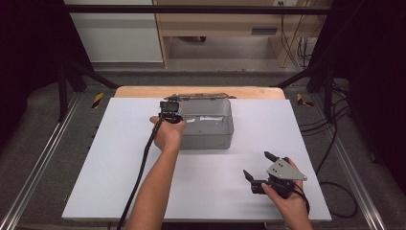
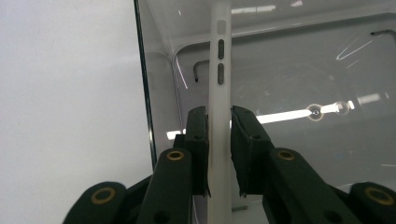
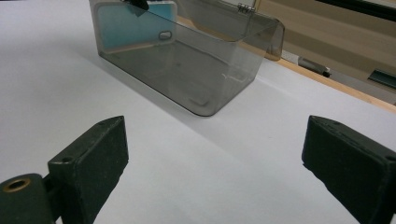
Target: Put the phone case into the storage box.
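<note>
We are clamping the left gripper (image 2: 218, 140) on the thin edge of a phone case (image 2: 219, 93), with both pads flat against its faces, and we are holding it inside the clear box (image 1: 225, 139), just beside the box's left end wall. To do this step well, we judge that we should be lowering the case straight down, keeping it upright and clear of the wall, and letting go only once its bottom edge is resting on the box floor. The case is standing on edge, its long axis running away from the gripper's camera, with the side button slots facing us; in the right gripper view its blue face (image 3: 135, 25) is lying against that end wall. The right gripper (image 1: 261, 165) is spread wide open, holding nothing, near the front right of the white table (image 1: 119, 182), well apart from the box.
</note>
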Motion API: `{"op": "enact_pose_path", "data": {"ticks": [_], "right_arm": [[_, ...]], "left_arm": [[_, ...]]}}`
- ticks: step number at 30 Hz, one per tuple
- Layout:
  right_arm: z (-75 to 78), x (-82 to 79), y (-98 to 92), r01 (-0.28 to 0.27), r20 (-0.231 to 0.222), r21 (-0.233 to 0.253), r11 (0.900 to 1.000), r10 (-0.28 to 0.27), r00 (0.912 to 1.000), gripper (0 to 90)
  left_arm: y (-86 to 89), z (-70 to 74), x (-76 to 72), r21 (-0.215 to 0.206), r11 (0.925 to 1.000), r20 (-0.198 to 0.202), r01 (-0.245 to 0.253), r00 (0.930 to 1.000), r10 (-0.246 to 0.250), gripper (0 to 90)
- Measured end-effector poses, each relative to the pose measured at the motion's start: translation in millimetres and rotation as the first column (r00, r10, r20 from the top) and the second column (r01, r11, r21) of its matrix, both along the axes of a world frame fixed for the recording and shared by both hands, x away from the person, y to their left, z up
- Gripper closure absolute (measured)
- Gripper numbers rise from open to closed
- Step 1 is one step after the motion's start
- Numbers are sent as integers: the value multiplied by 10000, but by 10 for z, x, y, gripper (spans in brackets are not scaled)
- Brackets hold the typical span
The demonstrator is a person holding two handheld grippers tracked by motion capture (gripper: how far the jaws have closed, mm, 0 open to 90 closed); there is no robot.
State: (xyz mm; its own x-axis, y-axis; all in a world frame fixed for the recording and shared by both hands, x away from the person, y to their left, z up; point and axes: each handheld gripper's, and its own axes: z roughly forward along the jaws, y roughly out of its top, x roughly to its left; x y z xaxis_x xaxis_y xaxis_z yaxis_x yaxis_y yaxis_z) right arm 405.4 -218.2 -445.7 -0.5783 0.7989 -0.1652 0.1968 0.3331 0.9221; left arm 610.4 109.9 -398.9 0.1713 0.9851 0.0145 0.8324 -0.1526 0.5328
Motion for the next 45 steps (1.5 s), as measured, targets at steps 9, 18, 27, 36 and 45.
{"op": "enact_pose_path", "data": {"ticks": [9, 18, 27, 36, 45], "right_arm": [[-5, 2, -2, -23, -6, -43, 10000, 23, 10000, 76], [-13, 6, 6, -29, -45, -75, 10000, 28, 10000, 76], [-14, 8, 9, -87, -66, -115, 9999, 86, 9999, 76], [-20, 10, 19, -118, -95, -129, 9998, 117, 9999, 76], [-26, 13, 26, -150, -146, -158, 9998, 148, 9998, 76]], "left_arm": [[31, 4, 55, -395, 9992, 190, -52, 9998, 60, 770], [42, 6, 60, -366, 9993, 357, -79, 9993, 92, 797], [28, 14, 46, -31, 9999, 497, -99, 9987, 100, 804], [17, 17, 38, 329, 9994, 663, -76, 9978, 54, 805], [19, 19, 35, 286, 9996, 657, -64, 9978, 45, 796]]}}
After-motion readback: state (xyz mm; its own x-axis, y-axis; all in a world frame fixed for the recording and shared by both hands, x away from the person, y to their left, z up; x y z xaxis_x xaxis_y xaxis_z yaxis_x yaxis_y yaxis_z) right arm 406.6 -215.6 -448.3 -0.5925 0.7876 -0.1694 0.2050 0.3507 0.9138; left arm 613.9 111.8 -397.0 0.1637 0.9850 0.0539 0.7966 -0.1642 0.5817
